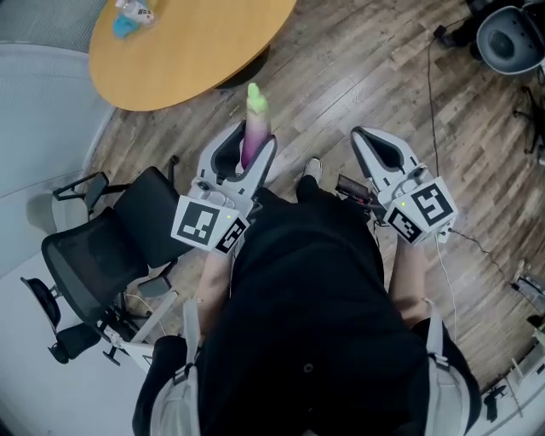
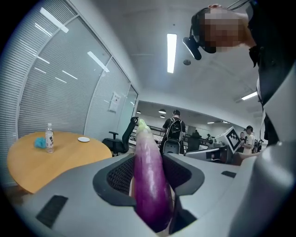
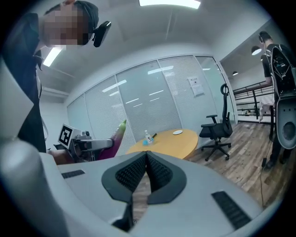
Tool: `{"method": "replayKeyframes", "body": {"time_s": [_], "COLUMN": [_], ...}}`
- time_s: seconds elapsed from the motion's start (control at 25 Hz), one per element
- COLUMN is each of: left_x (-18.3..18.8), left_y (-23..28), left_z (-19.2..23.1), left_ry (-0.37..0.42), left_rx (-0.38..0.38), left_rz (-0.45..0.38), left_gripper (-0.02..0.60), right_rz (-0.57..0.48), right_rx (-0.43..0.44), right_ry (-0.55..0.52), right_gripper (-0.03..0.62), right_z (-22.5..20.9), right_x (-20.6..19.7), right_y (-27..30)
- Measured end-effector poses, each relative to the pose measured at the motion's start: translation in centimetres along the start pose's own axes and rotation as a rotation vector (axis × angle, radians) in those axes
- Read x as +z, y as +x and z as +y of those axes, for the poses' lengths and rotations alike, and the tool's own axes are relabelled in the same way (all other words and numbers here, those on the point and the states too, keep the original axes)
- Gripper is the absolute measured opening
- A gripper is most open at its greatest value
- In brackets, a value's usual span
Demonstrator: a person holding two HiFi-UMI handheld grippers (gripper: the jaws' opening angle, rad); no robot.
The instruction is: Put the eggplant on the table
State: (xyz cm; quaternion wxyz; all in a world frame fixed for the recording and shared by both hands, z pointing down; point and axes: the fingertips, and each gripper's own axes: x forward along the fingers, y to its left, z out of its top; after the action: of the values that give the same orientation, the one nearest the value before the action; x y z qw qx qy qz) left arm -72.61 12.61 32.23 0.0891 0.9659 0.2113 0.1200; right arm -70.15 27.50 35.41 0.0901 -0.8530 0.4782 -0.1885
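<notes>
A purple eggplant (image 1: 254, 136) with a pale green tip sticks out forward between the jaws of my left gripper (image 1: 244, 159), which is shut on it. In the left gripper view the eggplant (image 2: 150, 178) fills the gap between the two pads. My right gripper (image 1: 381, 153) hovers beside it on the right, shut with nothing in it; its pads (image 3: 147, 172) meet at the tips. The round wooden table (image 1: 183, 47) lies ahead and to the left, above floor level. From the right gripper view the eggplant (image 3: 118, 134) and left gripper show at the left.
On the table stand a water bottle (image 2: 49, 137), a blue object (image 1: 124, 26) and a small white dish (image 2: 83, 139). A black office chair (image 1: 111, 247) stands close at my left, another (image 3: 218, 132) beyond the table. Cables (image 1: 438, 102) run over the wooden floor. People stand in the distance.
</notes>
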Motion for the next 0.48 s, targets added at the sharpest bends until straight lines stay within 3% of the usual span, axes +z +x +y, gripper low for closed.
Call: {"method": "replayKeyframes", "body": {"time_s": [0.48], "left_x": [-0.8], "left_y": [3.4], "left_z": [-1.6], "left_ry": [-0.02], "left_rx": [-0.011], "left_rz": [0.033], "left_gripper": [0.207], "right_rz": [0.022], "right_rx": [-0.015], "right_ry": [-0.011], "right_gripper": [0.017], "right_z": [-3.1], "right_x": [-0.3], "right_y": [-1.6]}}
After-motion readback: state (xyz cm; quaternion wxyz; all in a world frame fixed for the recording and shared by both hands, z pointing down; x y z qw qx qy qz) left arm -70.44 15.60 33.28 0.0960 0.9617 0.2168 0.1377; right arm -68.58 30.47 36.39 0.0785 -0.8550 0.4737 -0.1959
